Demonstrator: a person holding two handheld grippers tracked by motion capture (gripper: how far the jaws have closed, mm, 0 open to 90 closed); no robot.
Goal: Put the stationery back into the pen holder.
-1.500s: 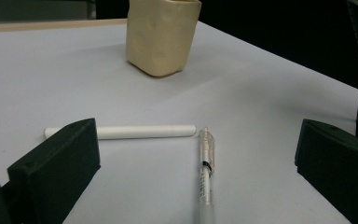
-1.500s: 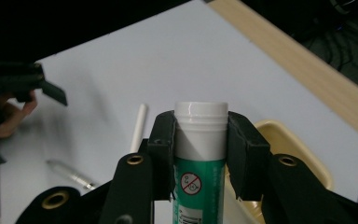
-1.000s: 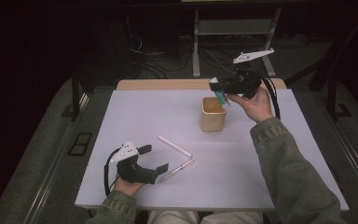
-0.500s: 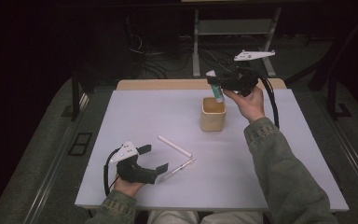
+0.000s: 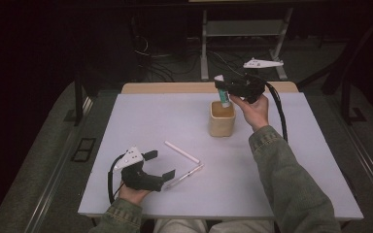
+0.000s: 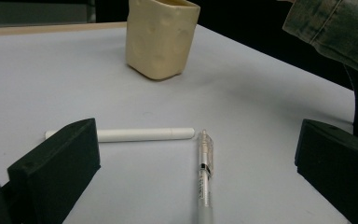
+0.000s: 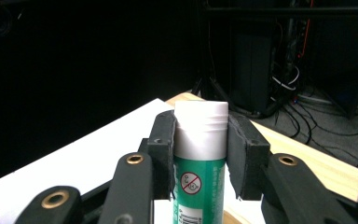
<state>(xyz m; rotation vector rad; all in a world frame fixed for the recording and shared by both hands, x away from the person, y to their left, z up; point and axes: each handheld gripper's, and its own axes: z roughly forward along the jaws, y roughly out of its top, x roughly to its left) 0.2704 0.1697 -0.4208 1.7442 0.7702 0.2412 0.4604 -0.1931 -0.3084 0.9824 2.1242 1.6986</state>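
The right gripper [image 5: 228,90] holds a glue stick [image 5: 223,93] up in the air, right above the cup [image 5: 222,118]. Its jaws are closed tight on the stick, one on each side near the white cap, as the right gripper view shows. The stick is held standing up, cap on top, so it looks ready to go straight down into the cup.

The glue stick [image 7: 200,158] is round, with a green body and a white cap. It has a small round red sign on it.

The tan cup stands near the far edge of the desk [image 5: 126,126], around the middle.

The left gripper [image 5: 158,165] rests near the front left corner of the desk. Its jaws are wide open and hold nothing. A clear pen [image 6: 205,175] lies between them, and a white stick [image 6: 142,135] lies just past it, so the pen may be next.
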